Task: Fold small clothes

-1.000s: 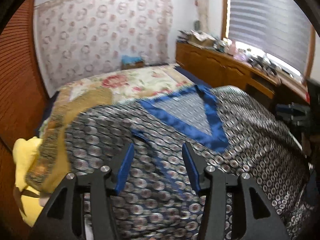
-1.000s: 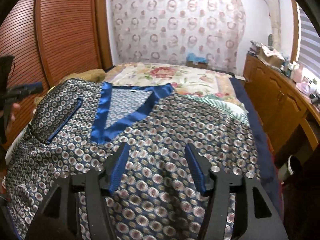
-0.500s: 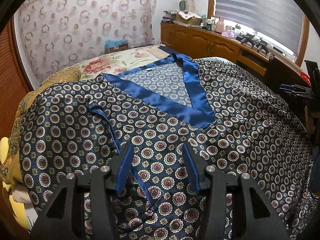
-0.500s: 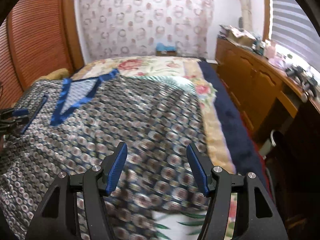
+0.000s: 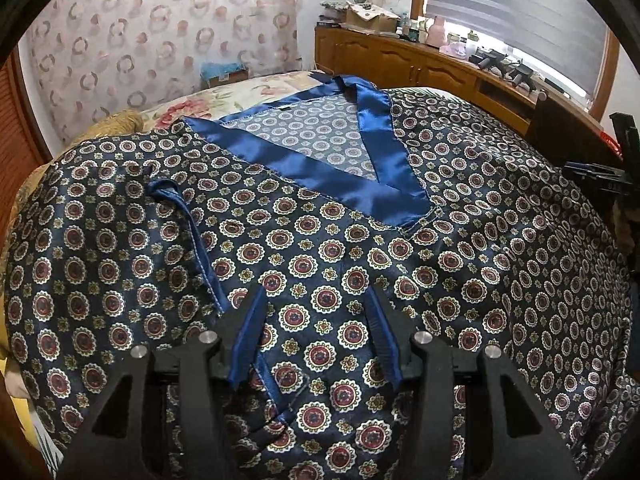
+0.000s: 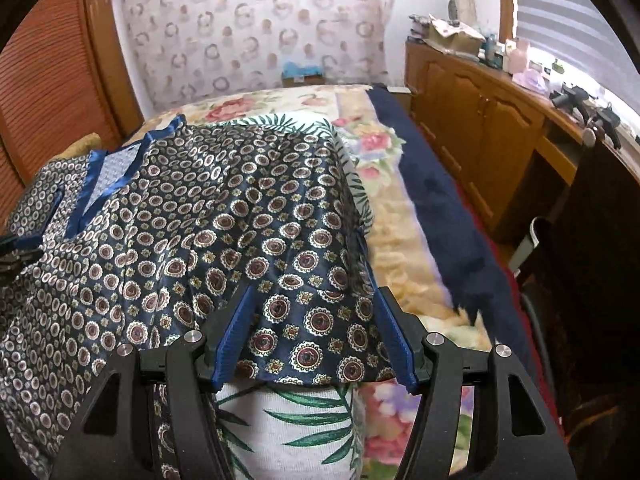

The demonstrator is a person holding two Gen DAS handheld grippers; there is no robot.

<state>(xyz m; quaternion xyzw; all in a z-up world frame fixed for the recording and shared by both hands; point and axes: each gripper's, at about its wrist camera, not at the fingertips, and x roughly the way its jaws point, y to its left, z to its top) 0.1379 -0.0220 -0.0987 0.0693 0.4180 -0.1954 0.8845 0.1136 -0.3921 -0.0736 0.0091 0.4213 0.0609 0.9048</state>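
A dark navy garment (image 5: 360, 248) with round medallion print and a shiny blue V-neck band (image 5: 360, 192) lies spread flat on the bed. My left gripper (image 5: 315, 292) hovers open over its chest area, just right of a narrow blue trim strip (image 5: 192, 232), with nothing pinched. My right gripper (image 6: 316, 292) stands open over the garment (image 6: 240, 220) at its right-hand edge, the hem corner lying between and below the fingers. The other gripper shows at each view's side edge: right gripper (image 5: 612, 184), left gripper (image 6: 16, 248).
A white leaf-print cloth (image 6: 304, 412) lies under the garment on a floral bedspread (image 6: 376, 148) with a navy border (image 6: 440, 200). A wooden dresser (image 6: 480, 100) with clutter runs along the right. A louvred wardrobe door (image 6: 52, 80) stands on the left.
My left gripper has sunk closer to the garment's front. My right gripper has swung rightwards from the middle of the garment to its right edge.
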